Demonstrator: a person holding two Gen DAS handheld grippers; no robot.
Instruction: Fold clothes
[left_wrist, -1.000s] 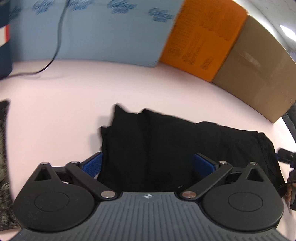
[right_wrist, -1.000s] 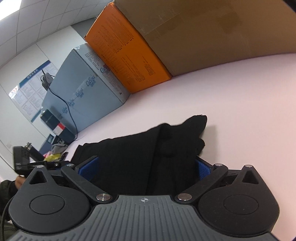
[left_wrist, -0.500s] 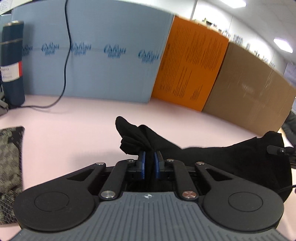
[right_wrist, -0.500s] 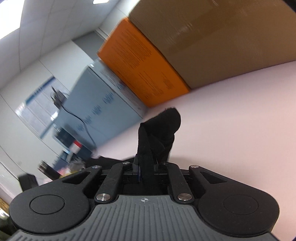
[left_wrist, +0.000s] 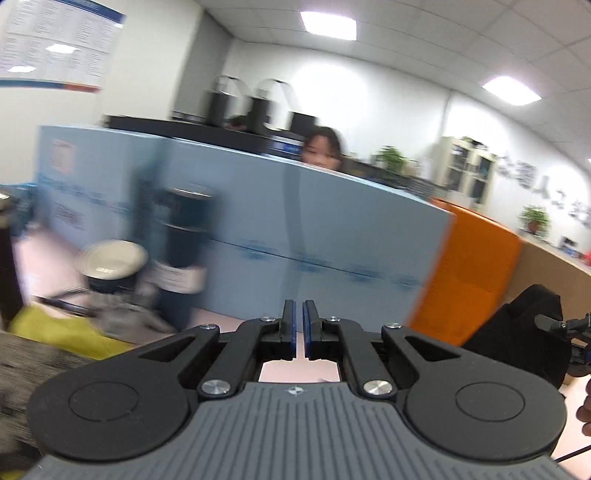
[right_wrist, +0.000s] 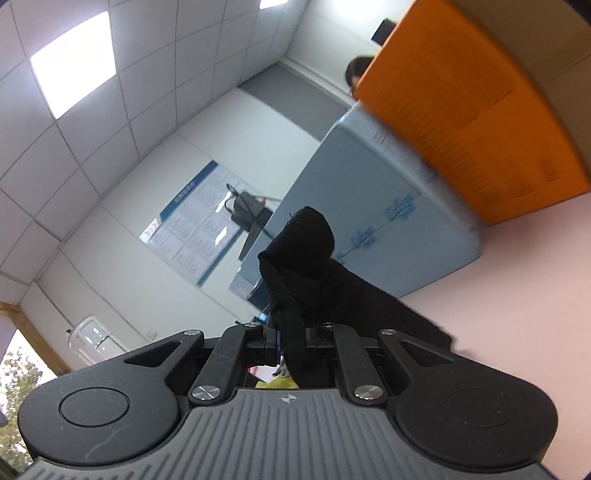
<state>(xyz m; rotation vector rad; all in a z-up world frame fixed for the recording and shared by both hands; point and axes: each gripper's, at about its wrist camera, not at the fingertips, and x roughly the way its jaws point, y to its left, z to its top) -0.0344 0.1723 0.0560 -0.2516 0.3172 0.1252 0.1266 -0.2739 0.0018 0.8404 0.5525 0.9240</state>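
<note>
My left tongs (left_wrist: 299, 318) are standing nearly closed — only a thin slit is showing between the blue pads (left_wrist: 290, 325), and no cloth is lying in it. Pink tabletop (left_wrist: 297, 371) is showing through the frame opening just behind them. They are pointing toward the light blue box (left_wrist: 332, 236); the orange box (left_wrist: 476, 273) is sitting to its right. To the left, blurred, a dark cylinder (left_wrist: 183, 254) and a white-lidded container (left_wrist: 110, 266) are standing near the blue box, with something yellow (left_wrist: 62, 332) lying nearer.

My right tongs (right_wrist: 291, 334) are clamping the black garment (right_wrist: 306, 273) — a fold is passing between the pads and rising above them in a rounded hump, while the rest is trailing down to the right onto the pink tabletop (right_wrist: 517, 295). In the left wrist view the same black garment (left_wrist: 517, 332) is appearing at the far right edge, raised, with the right tongs (left_wrist: 565, 328) partly visible beside it.

The right wrist view is tilting strongly, showing ceiling panels (right_wrist: 110, 110) and a wall poster (right_wrist: 192, 240) behind the cloth.
</note>
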